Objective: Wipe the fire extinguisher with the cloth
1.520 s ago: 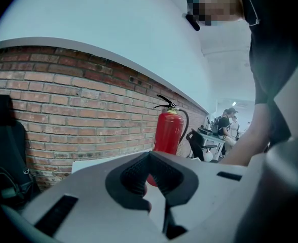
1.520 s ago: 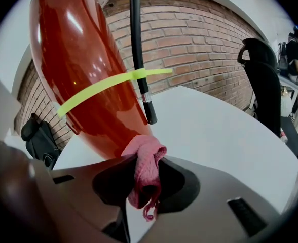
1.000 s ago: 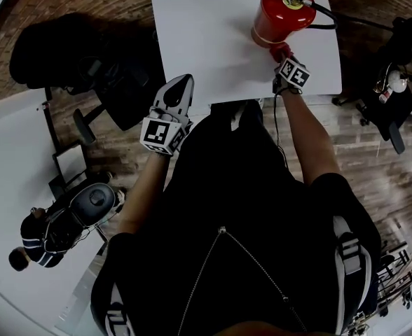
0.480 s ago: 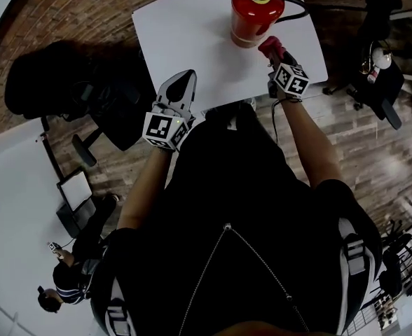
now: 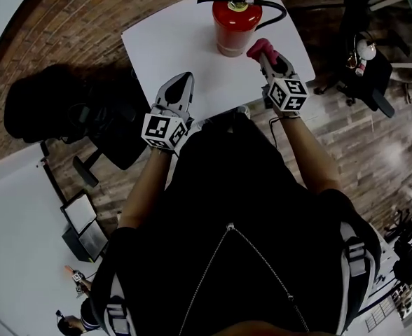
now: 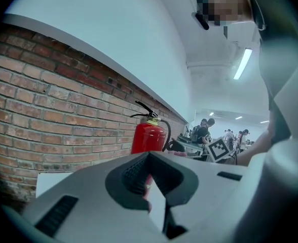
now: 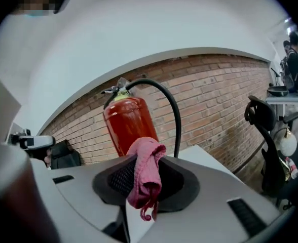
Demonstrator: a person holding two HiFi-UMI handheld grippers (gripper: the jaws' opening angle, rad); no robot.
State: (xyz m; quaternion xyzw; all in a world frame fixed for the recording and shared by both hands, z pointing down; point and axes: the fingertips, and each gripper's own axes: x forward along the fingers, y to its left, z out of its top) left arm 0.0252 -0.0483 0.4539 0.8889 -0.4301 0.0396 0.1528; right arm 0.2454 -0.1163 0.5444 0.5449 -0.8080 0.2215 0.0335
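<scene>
1. Fire extinguisher: red, upright on the far part of the white tabletop. A black hose loops from its top down the right side, and a brick wall stands behind it.
2. Right gripper: jaws clamped on a pink cloth. It sits over the tabletop's right part, just beside the extinguisher's lower body. I cannot tell whether the cloth touches the cylinder.
3. Right gripper view: the cloth is bunched between the jaws of the right gripper. A fold sticks up past the tips and loose threads hang below. The extinguisher stands straight ahead, close behind the cloth.
4. Left gripper: jaws together, nothing held. It is at the near edge of the tabletop, well apart from the extinguisher.
5. Left gripper view: the left gripper has its tips closed and nothing between them. The extinguisher shows beyond them against the brick, with the right gripper's marker cube to its right.
6. Surroundings: a black chair is left of the tabletop and a wood floor lies to the right.
</scene>
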